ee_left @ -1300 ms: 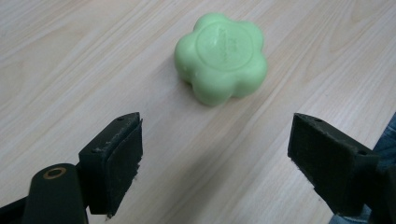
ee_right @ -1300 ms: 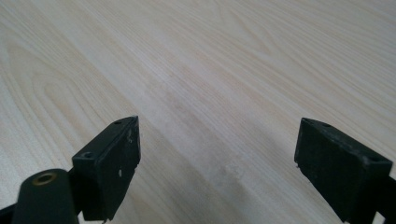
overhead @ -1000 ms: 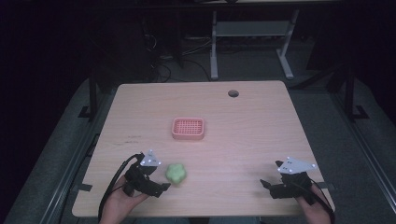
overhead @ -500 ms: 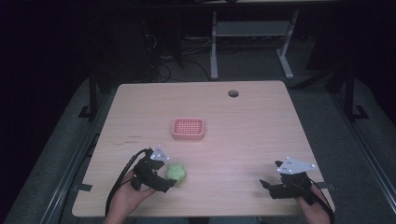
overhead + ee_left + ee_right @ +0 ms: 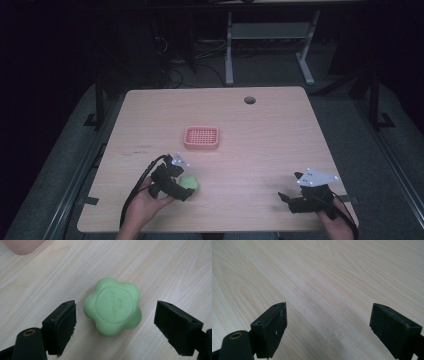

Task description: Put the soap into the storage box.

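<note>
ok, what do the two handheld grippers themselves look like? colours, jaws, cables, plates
Both match. The left gripper is a black body with two blocky black jaws faced with flat dark pads, a brass-coloured ringed hole on its near part, a grey three-cornered plate on top and a black cable trailing back. The right gripper has the same black jaws, its own plate with small dark holes, and a black cable. No sleeves visible.
</note>
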`<state>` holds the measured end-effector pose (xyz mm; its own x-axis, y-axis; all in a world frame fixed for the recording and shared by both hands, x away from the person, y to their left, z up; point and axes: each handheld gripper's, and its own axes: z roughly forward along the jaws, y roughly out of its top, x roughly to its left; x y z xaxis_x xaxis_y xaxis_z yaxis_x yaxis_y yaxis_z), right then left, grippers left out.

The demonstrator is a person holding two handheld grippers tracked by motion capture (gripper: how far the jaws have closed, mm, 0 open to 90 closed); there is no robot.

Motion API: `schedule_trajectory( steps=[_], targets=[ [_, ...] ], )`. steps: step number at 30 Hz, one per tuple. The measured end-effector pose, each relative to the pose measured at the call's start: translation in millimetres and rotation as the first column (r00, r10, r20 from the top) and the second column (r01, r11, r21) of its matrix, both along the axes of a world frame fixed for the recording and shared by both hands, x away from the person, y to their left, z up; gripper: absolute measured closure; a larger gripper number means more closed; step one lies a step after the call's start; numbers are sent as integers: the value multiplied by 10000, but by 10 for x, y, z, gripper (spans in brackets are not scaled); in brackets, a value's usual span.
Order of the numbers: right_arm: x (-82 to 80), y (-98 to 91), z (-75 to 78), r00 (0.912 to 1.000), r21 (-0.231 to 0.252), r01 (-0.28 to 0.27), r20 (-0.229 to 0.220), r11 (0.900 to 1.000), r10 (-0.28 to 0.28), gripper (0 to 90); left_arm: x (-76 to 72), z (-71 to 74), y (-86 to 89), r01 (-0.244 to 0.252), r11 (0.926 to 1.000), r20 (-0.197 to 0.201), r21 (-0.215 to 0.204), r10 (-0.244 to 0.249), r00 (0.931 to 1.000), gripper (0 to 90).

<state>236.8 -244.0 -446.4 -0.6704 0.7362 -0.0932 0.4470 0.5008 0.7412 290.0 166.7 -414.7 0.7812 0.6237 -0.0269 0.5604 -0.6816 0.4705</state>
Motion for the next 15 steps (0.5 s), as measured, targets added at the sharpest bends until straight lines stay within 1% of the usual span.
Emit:
schedule_trajectory(
  steps=[7, 10, 13, 15],
  targets=[
    [0, 7, 0, 10000, -17, -23, 10, 10000, 23, 138, 61, -65, -65, -25, 9996, -168, 287, 30, 9999, 178],
    [-1, 5, 2, 10000, -27, -21, 4, 10000, 21, 138, 79, -94, -76, -84, 9987, -229, 496, 96, 9997, 178],
    [0, 7, 2, 10000, -24, -33, 8, 10000, 33, 138, 99, -123, -83, -114, 9985, -364, 532, 133, 9992, 178],
    [-1, 9, 1, 10000, -26, -40, 11, 10000, 40, 138, 105, -131, -89, -139, 9985, -365, 525, 158, 9992, 178]
  ],
)
